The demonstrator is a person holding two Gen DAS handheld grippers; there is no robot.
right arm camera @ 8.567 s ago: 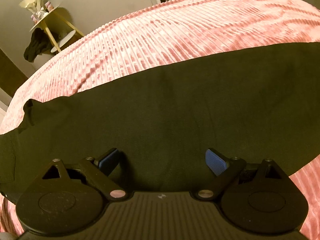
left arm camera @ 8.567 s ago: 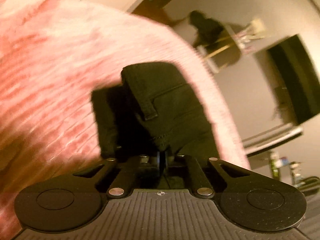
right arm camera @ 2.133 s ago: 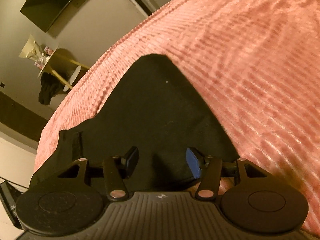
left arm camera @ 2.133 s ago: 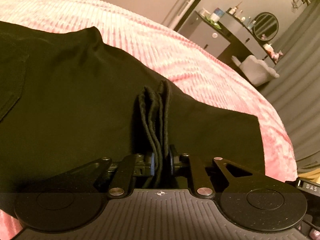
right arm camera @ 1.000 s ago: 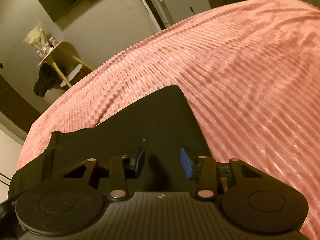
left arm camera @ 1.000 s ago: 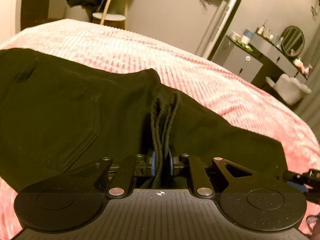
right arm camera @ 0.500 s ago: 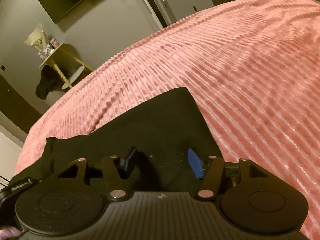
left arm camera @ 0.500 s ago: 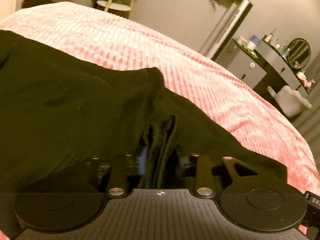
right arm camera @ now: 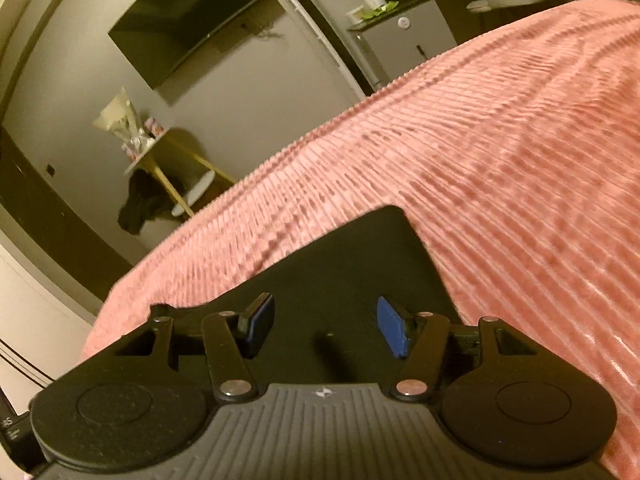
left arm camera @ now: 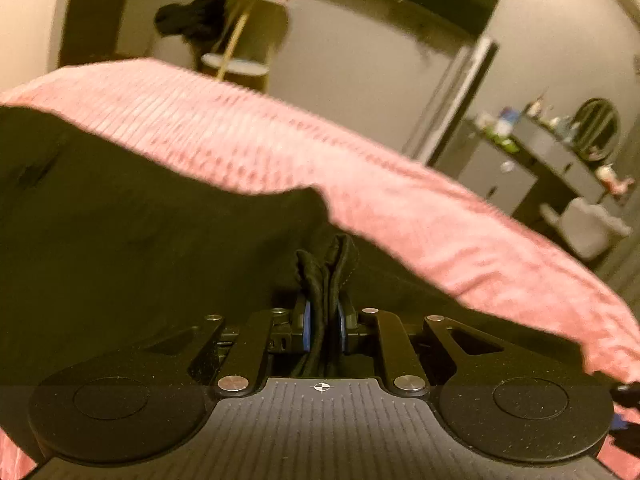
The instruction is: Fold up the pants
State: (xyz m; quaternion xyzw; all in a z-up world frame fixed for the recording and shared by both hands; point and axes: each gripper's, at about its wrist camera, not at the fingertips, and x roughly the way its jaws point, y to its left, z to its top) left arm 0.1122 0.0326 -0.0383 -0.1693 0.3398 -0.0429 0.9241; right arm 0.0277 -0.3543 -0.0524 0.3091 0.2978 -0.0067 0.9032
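The black pants (left arm camera: 140, 248) lie spread on the pink ribbed bedspread (left arm camera: 400, 200). My left gripper (left arm camera: 323, 326) is shut on a bunched edge of the pants; folded layers of cloth stick up between its blue pads. In the right wrist view a folded corner of the pants (right arm camera: 360, 264) lies on the bedspread (right arm camera: 500, 152). My right gripper (right arm camera: 326, 322) is open just above that cloth, with nothing between its blue pads (right arm camera: 390, 330).
A small round side table (right arm camera: 168, 160) with dark clothing hung on it stands beyond the bed. A wall-mounted dark screen (right arm camera: 192, 28) is above it. A grey dresser (left arm camera: 520, 176) with bottles and a round mirror stands at the right.
My left gripper has pulled back and up with the pinched pants edge, and its view tilts toward the room. My right gripper stays open and has drawn back slightly over the folded corner.
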